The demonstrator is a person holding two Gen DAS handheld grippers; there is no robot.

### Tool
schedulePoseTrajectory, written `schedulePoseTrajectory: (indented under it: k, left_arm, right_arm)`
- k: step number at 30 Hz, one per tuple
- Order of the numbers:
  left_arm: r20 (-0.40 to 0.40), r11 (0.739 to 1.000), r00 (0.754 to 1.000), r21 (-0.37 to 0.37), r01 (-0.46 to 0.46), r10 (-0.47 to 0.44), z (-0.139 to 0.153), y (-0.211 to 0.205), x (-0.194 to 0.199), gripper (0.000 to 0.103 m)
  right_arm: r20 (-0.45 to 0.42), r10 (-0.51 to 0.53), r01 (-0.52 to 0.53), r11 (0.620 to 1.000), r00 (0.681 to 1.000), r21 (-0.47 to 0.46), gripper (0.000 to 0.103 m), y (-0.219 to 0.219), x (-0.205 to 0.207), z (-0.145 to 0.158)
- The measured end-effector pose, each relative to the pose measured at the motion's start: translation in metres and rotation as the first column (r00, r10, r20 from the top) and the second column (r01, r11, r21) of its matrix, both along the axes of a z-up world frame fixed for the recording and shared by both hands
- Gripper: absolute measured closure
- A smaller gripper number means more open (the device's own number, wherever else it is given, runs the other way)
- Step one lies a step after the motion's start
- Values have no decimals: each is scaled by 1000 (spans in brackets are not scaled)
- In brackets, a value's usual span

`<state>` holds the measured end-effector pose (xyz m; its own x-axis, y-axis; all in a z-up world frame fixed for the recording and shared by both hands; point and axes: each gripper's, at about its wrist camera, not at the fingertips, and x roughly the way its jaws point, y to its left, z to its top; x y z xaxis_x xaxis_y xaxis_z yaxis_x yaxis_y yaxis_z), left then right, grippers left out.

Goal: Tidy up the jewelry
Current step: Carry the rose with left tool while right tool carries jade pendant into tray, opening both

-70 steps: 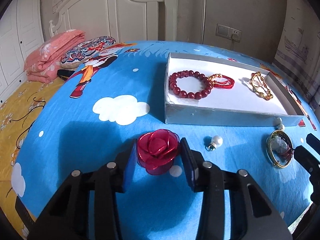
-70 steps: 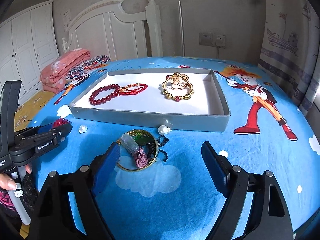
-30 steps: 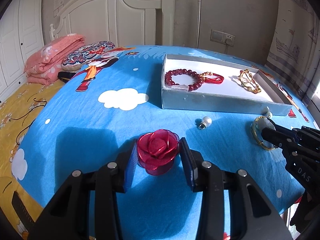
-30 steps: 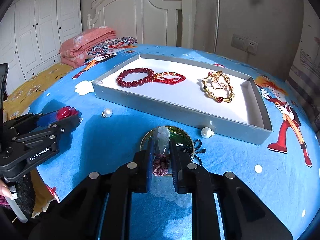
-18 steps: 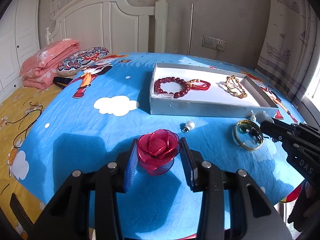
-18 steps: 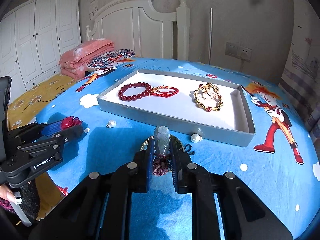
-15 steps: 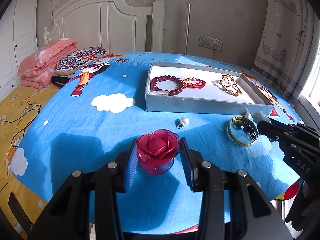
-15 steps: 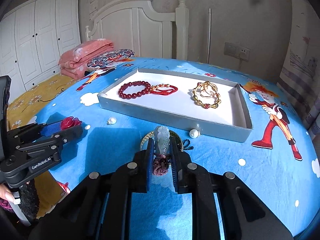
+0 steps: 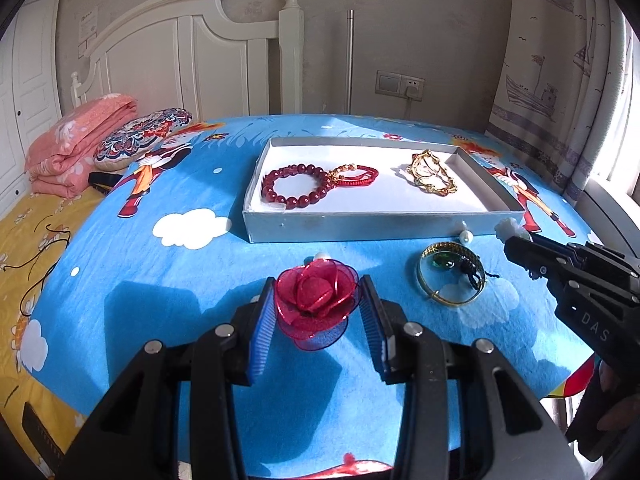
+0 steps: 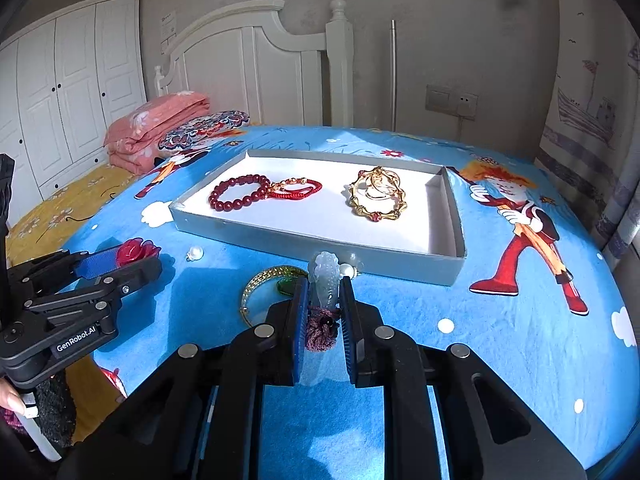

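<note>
Left gripper sat low centre of its own wrist view, jaws clamped on the red rose ornament, blue pads pressing its petals from both sides, rose lifted clear of the blue bedspread. Same pair showed at the left edge of the right wrist view, rose peeking out at the tip.

Right gripper was low centre in the right view, jaws nearly together and pinching the pale jade pendant w/ its purple knotted cord bunched between the pads; pendant stuck up above the fingertips. In the left view it came in from the right edge, pendant just a pale blob at the tip.

Grey tray lay centre frame in both views, white floor inside. Dark red bead bracelet sat at its left, red cord bracelet touching it on the right, gold bangles well apart further right.

Outside the tray, near its front wall: gold bangle w/ a green stone inside the ring, centre-right of the left view; one pearl just beside the tray wall, another pearl left of centre in the right view.

Upper left: folded pink blanket and patterned pillow by the white headboard.
</note>
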<state>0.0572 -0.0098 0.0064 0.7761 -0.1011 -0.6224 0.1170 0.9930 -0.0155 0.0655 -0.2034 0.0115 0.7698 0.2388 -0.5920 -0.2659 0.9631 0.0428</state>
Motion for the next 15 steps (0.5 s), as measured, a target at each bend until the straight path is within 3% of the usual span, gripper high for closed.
schedulePoseTrajectory:
  k: [15]
  left_arm:
    - [-7, 1000, 1000, -11, 8, -9, 25, -18, 78, 63]
  right_arm:
    - [6, -29, 30, 999, 1000, -18, 86, -2, 60, 20]
